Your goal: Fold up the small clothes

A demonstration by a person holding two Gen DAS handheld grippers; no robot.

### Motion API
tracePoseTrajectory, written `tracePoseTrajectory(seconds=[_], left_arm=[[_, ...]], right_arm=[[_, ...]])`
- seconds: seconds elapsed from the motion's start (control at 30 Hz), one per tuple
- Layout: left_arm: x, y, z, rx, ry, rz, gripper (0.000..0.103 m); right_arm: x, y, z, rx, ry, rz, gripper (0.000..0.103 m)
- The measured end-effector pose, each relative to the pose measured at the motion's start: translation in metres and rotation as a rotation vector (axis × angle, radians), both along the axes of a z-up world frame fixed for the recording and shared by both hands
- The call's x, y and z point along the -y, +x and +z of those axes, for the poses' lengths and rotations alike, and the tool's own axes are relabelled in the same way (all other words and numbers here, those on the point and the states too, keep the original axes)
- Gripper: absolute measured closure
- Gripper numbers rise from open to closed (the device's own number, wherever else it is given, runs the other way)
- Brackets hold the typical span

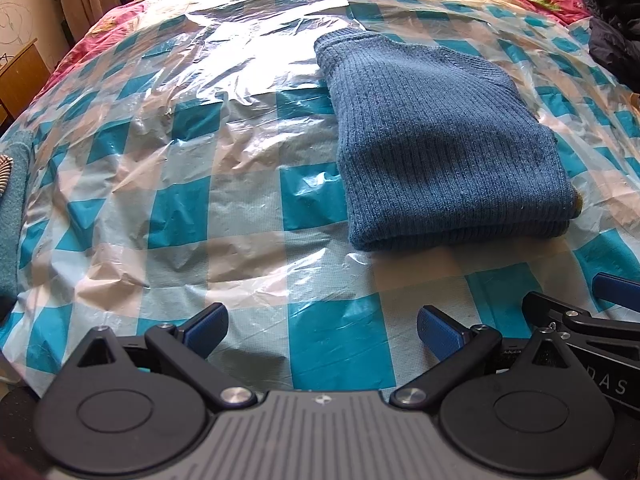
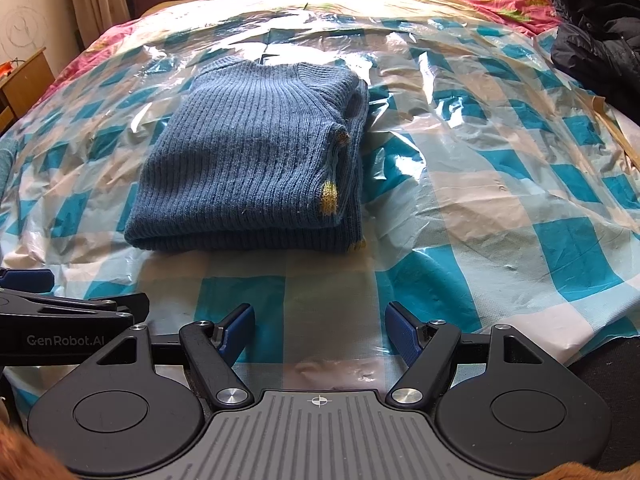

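A small blue ribbed knit sweater (image 1: pixel 440 140) lies folded into a thick rectangle on the checked plastic sheet; in the right wrist view the sweater (image 2: pixel 248 160) shows yellow patches along its right edge. My left gripper (image 1: pixel 322 330) hangs open near the front edge, short of the sweater, nothing between its blue pads. My right gripper (image 2: pixel 320 330) is open too, in front of the sweater's near fold, holding nothing. Each gripper shows at the edge of the other's view: the right gripper (image 1: pixel 592 312) and the left gripper (image 2: pixel 60 312).
The teal-and-white checked plastic sheet (image 1: pixel 200 208) covers a bed with a pink floral cover (image 2: pixel 496 4). A black jacket (image 2: pixel 600 40) lies at the far right. A wooden desk (image 2: pixel 24 84) stands at the left, curtains behind it. A teal cloth (image 1: pixel 12 208) sits at the left edge.
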State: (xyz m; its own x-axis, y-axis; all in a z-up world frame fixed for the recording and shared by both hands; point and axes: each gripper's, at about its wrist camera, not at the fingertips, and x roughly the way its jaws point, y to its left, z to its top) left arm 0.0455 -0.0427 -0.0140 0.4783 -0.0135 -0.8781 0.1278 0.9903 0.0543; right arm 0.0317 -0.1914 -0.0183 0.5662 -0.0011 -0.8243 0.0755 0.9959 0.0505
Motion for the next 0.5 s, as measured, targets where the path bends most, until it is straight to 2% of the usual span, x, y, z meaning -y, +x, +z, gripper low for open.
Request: tracePoseTrajectory(seconds=[0.5], left_arm=[[0.0009,-0.0004,-0.0006,0.001,0.004,0.0,0.0]], right_arm=[[-0.0015,0.0003,0.0002,-0.006,-0.011,-0.001,0.03]])
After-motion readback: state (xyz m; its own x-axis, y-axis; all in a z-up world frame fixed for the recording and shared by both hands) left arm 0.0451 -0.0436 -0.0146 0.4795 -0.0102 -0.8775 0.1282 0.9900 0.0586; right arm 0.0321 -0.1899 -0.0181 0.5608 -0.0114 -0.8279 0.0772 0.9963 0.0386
